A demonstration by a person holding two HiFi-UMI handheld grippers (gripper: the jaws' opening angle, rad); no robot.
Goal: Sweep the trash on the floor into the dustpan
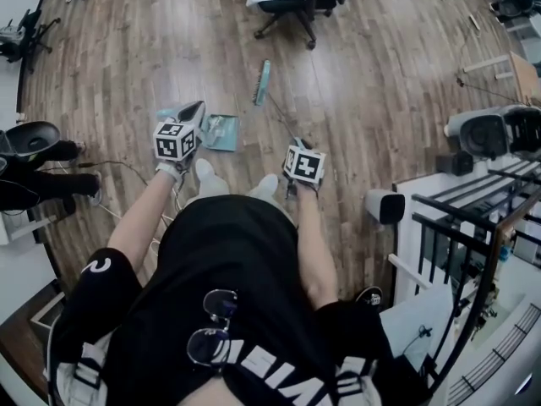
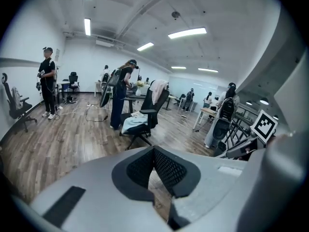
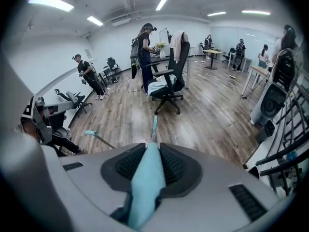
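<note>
Teal broom (image 1: 262, 83) handle is clamped in the right gripper (image 3: 153, 164), brush toward upper centre of the floor (image 1: 363, 100); the left gripper (image 2: 155, 153) is closed, seemingly empty, beside the dustpan (image 1: 221, 132) at centre left. Unheld, the dustpan may slide when swept against, scattering trash
</note>
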